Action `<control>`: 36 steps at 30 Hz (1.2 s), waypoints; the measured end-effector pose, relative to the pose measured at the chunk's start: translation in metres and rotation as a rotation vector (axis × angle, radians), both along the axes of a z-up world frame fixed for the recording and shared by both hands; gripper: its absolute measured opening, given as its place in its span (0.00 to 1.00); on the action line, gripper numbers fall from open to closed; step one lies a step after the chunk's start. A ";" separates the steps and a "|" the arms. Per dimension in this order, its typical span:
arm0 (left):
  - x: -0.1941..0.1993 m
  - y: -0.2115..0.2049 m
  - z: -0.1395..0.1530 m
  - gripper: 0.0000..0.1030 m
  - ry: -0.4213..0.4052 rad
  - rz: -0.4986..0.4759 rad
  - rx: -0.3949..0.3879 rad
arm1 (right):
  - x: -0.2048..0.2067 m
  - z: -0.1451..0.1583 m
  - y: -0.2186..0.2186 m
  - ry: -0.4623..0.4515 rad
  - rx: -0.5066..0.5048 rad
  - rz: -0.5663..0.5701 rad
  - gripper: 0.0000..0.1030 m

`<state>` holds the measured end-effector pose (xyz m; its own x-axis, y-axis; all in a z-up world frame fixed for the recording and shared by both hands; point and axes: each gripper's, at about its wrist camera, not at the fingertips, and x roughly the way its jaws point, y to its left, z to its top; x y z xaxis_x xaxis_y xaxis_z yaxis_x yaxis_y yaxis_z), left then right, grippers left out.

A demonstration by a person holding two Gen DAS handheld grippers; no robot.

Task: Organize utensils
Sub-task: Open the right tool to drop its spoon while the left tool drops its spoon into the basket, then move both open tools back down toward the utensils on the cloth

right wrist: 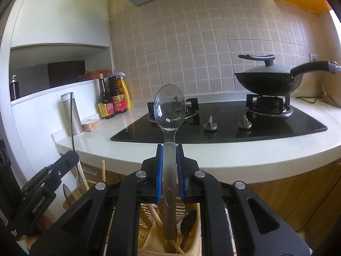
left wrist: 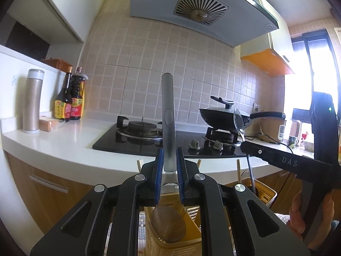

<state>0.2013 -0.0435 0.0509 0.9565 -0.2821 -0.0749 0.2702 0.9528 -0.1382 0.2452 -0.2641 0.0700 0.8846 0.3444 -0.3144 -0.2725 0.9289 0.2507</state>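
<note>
My left gripper (left wrist: 169,166) is shut on a clear plastic spoon (left wrist: 168,115), handle up, bowl down over a tan utensil basket (left wrist: 162,241). My right gripper (right wrist: 169,164) is shut on a second clear spoon (right wrist: 169,108), bowl up, handle end down over the basket (right wrist: 147,241), which holds a black spoon (right wrist: 188,224) and wooden chopsticks (right wrist: 157,217). The right gripper with its spoon also shows in the left wrist view (left wrist: 247,147). The left gripper body shows at the left of the right wrist view (right wrist: 49,181).
A white counter (left wrist: 70,140) carries a black gas hob (left wrist: 149,143) with a lidded wok (right wrist: 268,79) on the right burner. Sauce bottles (left wrist: 70,98) and a steel flask (left wrist: 34,102) stand at the left. A range hood (left wrist: 191,6) hangs above.
</note>
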 end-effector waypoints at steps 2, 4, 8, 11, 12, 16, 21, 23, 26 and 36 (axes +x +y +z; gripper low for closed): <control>0.000 0.000 -0.003 0.11 0.003 -0.003 -0.002 | -0.003 -0.004 0.000 -0.013 0.000 0.009 0.10; 0.000 0.001 -0.005 0.11 0.012 -0.016 -0.008 | -0.008 -0.007 -0.001 -0.027 -0.007 0.013 0.10; -0.002 0.004 -0.005 0.17 0.015 -0.023 -0.018 | -0.016 -0.010 -0.005 -0.020 -0.017 0.007 0.11; -0.005 0.008 -0.004 0.32 0.027 -0.036 -0.030 | -0.020 -0.013 -0.011 0.007 -0.008 0.011 0.27; -0.008 0.010 -0.003 0.33 0.024 -0.032 -0.031 | -0.024 -0.014 -0.014 0.016 -0.001 0.020 0.40; -0.020 0.014 0.003 0.37 0.020 -0.029 -0.024 | -0.039 -0.013 -0.021 0.045 0.004 0.024 0.48; -0.044 0.025 0.017 0.43 0.032 -0.045 -0.048 | -0.061 -0.008 -0.025 0.128 -0.001 0.047 0.48; -0.056 0.029 0.024 0.45 0.047 -0.065 -0.063 | -0.073 -0.005 -0.021 0.167 -0.046 0.037 0.48; -0.072 0.033 0.031 0.50 0.087 -0.102 -0.069 | -0.088 -0.003 -0.017 0.236 -0.073 0.045 0.48; -0.108 0.032 -0.002 0.61 0.413 -0.151 0.019 | -0.145 -0.036 0.010 0.511 -0.215 0.067 0.48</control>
